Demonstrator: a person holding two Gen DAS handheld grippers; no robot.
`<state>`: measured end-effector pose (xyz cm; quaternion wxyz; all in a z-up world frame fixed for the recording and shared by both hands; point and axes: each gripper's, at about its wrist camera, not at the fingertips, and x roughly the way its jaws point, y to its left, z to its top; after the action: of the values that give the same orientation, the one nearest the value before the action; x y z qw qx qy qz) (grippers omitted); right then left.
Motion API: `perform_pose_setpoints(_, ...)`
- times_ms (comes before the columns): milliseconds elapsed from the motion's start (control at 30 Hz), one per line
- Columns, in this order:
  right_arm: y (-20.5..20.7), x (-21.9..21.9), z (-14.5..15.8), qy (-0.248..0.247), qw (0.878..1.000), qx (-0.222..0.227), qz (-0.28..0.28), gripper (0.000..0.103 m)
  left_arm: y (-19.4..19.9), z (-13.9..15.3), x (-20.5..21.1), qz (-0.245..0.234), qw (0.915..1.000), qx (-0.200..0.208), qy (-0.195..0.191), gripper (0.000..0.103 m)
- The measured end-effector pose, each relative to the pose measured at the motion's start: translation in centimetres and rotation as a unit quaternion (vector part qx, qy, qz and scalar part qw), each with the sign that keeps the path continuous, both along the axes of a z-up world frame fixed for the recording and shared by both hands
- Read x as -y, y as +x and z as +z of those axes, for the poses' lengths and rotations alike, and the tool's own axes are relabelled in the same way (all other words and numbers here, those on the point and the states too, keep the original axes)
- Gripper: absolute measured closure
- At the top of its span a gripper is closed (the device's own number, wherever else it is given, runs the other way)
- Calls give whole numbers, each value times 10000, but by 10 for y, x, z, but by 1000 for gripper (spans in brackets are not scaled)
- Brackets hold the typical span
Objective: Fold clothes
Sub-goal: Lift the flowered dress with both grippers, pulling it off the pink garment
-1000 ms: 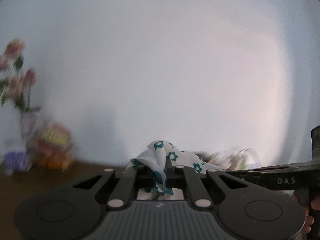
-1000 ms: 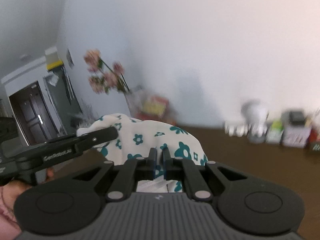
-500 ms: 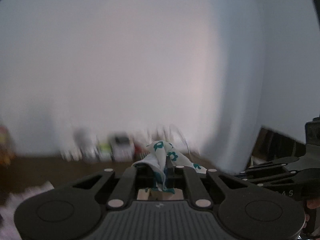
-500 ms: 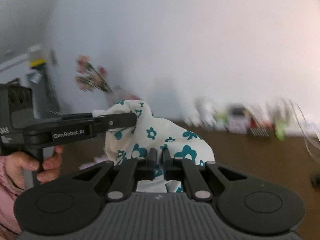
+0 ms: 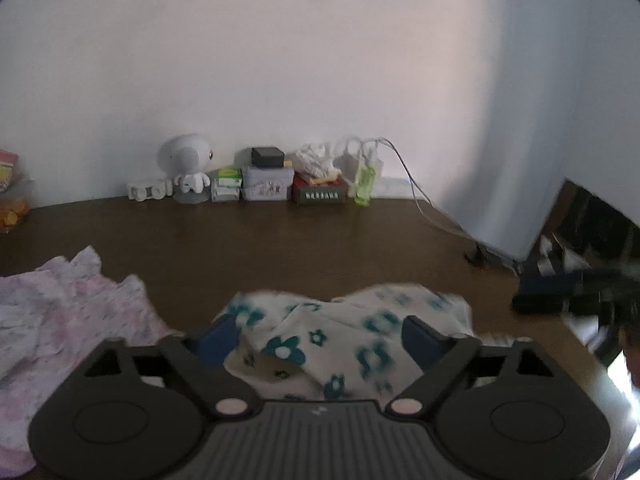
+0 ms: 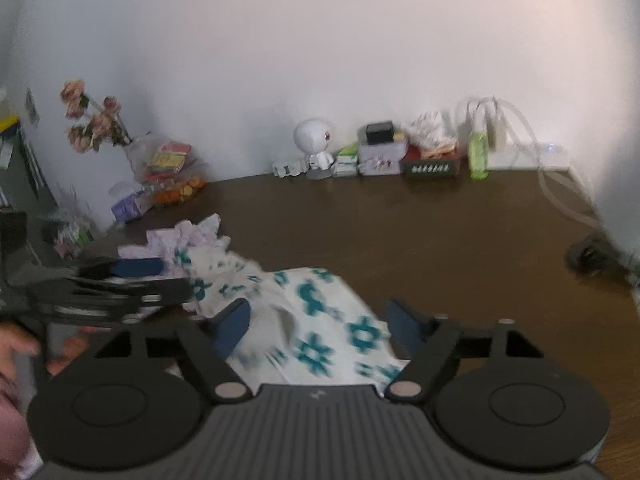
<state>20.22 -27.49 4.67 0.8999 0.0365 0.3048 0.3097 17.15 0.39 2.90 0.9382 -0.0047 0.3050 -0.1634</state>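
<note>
At the bottom centre of both views, the left gripper [image 5: 320, 332] and right gripper [image 6: 320, 320] are opening, pads clear of the white teal-flowered cotton garment [image 5: 344, 336] lying between them on the dark brown wooden table [image 5: 320, 240].

Motion-blurred floral garment [image 6: 320, 320]; pink garment [image 5: 48, 344] cropped

We recorded both views in dim, soft indoor light. The wall [image 5: 320, 60] was the brightest area, with a faint pink cast at upper right in both frames and grey falloff toward the left. The brown table [image 6: 400, 224] stayed dark, with weak sheen only. Fisheye distortion bent the table edge and darkened the frame corners. Motion blur smeared the flowered cloth [image 6: 320, 320] at lower centre and the other gripper at the left edge of the right wrist view. Far shelf items stayed moderately sharp.
</note>
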Motion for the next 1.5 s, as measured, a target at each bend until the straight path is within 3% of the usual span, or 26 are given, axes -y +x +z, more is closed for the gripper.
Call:
perform_pose_setpoints(100, -9, 2, -5, -340, 9992, 68, 179, 24, -20, -13, -3, -322, 9989, -248, 237, 12)
perform_pose_setpoints(233, -1, -13, -12, -341, 9987, -38, 371, 24, -37, -43, 8, -673, 9952, -610, 378, 12)
perform_pose_setpoints(400, 24, -57, -18, -439, 9952, -245, 841, 26, -41, -76, 28, -687, 9916, -936, 562, 12)
perform_pose_setpoints(500, 42, -74, -24, -282, 9950, -535, 791, 43, -40, -84, 30, -676, 9922, -994, 323, 16)
perform_pose_setpoints(567, 52, -77, -28, -60, 9950, -745, 659, 88, -37, -88, 30, -727, 9921, -1008, 184, 38)
perform_pose_setpoints(700, 55, -69, -27, 116, 9966, -703, 423, 96, -35, -91, 23, -668, 9941, -849, -88, 76)
perform_pose_setpoints(767, 50, -60, -20, 235, 9979, -545, 256, 97, -36, -87, 15, -642, 9948, -749, -246, 85)
perform_pose_setpoints(1067, 6, -8, 41, 695, 9966, 403, -161, 98, -49, -28, -36, -377, 9961, 374, -705, 89)
perform_pose_setpoints(1267, -30, 26, 68, 814, 9928, 735, -472, 101, -75, 22, -61, -200, 9929, 1085, -440, 89)
perform_pose_setpoints(1400, -57, 39, 76, 834, 9904, 932, -585, 101, -94, 43, -75, -243, 9914, 1238, -346, 89)
perform_pose_setpoints(1500, -84, 46, 90, 959, 9887, 1089, -366, 101, -116, 58, -85, -336, 9900, 1362, -137, 89)
